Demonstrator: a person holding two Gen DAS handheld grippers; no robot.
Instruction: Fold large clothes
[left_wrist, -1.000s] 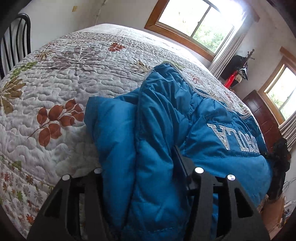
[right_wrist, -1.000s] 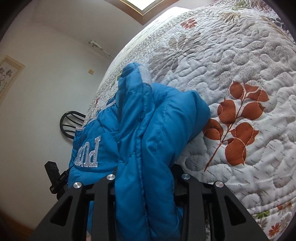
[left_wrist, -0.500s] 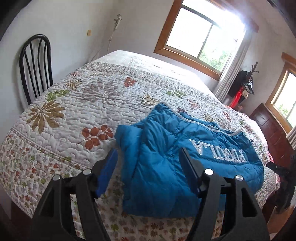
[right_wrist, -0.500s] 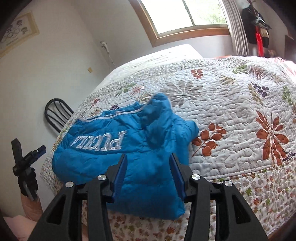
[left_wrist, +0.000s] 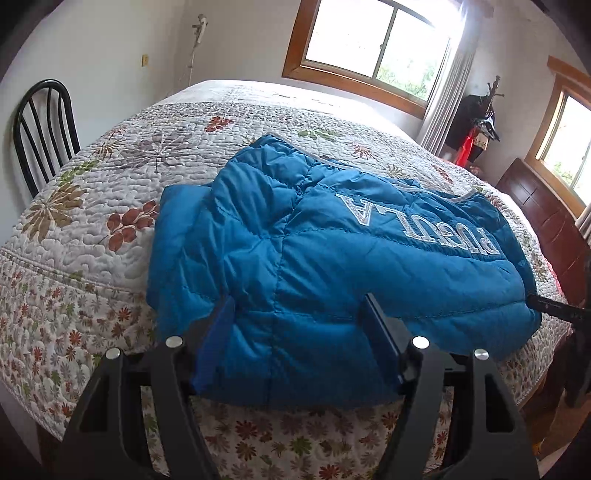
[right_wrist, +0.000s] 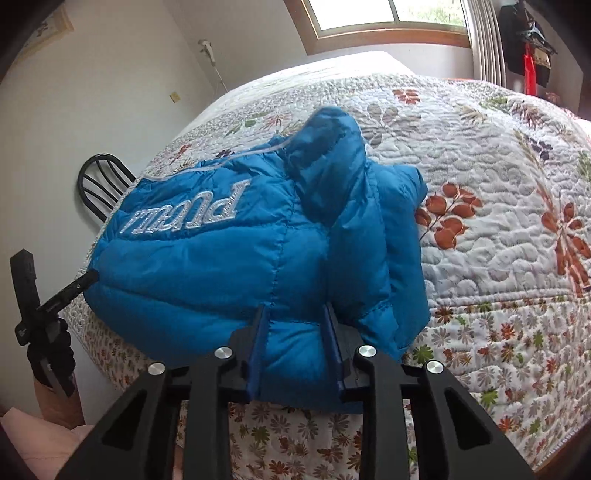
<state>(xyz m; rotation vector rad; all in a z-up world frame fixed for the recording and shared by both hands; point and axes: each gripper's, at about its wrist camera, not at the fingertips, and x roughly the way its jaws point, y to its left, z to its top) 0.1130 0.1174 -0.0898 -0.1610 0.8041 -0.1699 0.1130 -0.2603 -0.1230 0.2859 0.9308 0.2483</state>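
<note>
While blue jacket lies folded on quilt, left tongs gape; right tongs closing, gripping nothing.

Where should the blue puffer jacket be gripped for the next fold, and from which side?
Grip the blue puffer jacket by its thick near hem, which hangs over the bed's front edge, one gripper towards each end, coming in low from the bed's foot. The padding is bulky there and the quilt drops away beneath, so fingers can likely close around the edge. The top surface is flat and offers no fold to pinch.
</note>
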